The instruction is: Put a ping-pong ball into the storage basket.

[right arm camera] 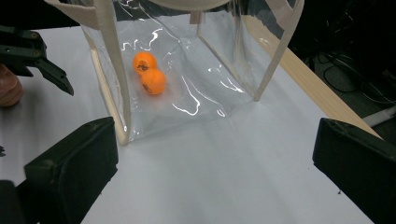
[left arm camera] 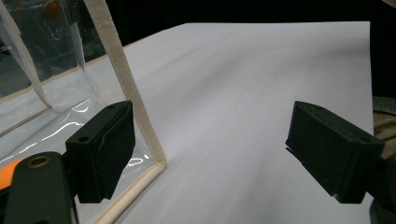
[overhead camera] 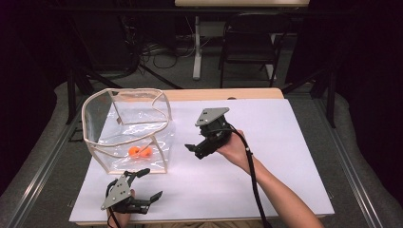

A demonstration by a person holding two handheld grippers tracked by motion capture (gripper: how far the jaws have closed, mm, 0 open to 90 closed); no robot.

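A clear bag [overhead camera: 127, 129] with cream piping stands open on the white sheet toward the far left corner of the tabletop [overhead camera: 285, 156], and two orange balls [overhead camera: 140, 151] lie touching each other on its floor, toward its near wall. The left claw [overhead camera: 145, 186] sits near the tabletop's near edge, just in front of the bag's near corner, jaws spread and empty; in the left gripper view the piped corner edge [left arm camera: 122, 74] rises just beside one jaw. The right claw [overhead camera: 194, 150] hangs over the middle of the tabletop, just right of the bag, also wide open with nothing in it, and its own view looks through the bag wall at the balls [right arm camera: 149, 73]. The bag looks light and thin: its film walls are glossy, likely slippery, and would probably buckle under a pinch, while the piped rim and corner seams look stiffer and give the surer hold. The balls appear light, hard and smooth, prone to roll or squirt from a tight squeeze, so each is best taken across its middle, reached from the open top.
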